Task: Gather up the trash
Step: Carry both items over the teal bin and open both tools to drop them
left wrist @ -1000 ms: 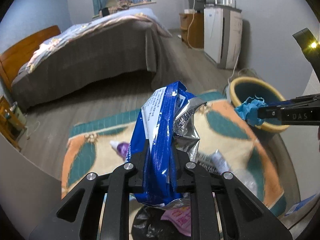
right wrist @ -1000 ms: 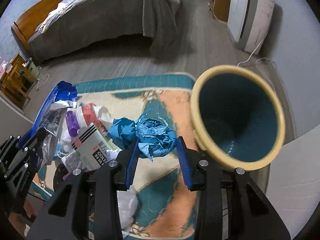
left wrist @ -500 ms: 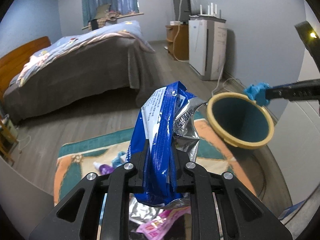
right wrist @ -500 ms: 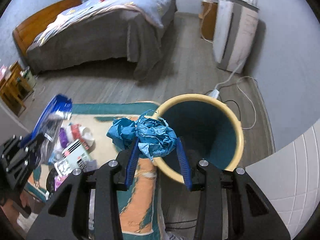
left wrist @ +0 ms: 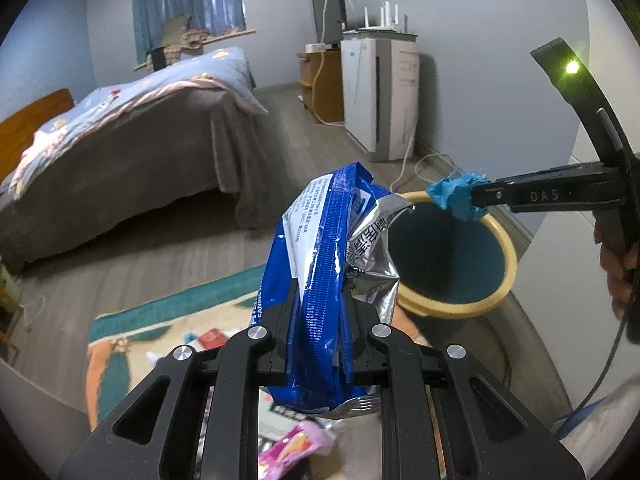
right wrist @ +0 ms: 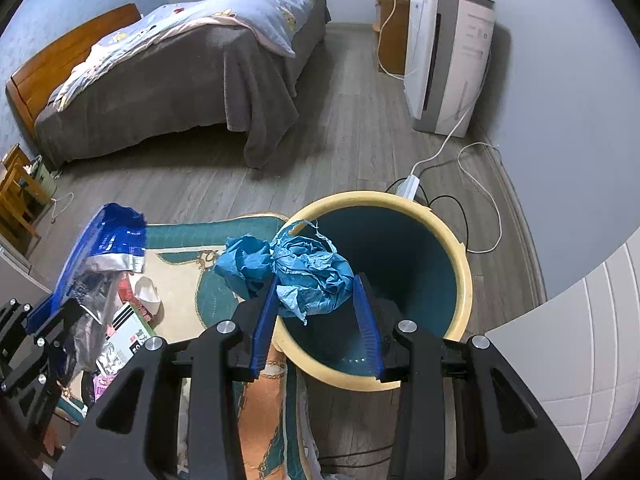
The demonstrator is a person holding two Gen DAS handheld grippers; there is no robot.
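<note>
One blue wrapper point(left wrist: 320, 280), one blue paper wad point(right wrist: 308, 276), one bin point(right wrist: 460, 264).

My left hand-held gripper point(left wrist: 320, 322) points forward and downward, its jaws clamped narrowly on something thin. My right hand-held gripper point(right wrist: 316, 300) tilts more steeply down, jaws partway closed and pressing on a bulkier load; my right hand point(left wrist: 616, 268) grips its handle.

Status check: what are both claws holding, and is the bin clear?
Left gripper clamps blue snack bag. Right gripper clamps blue paper wad over bin. Nothing blocking.
</note>
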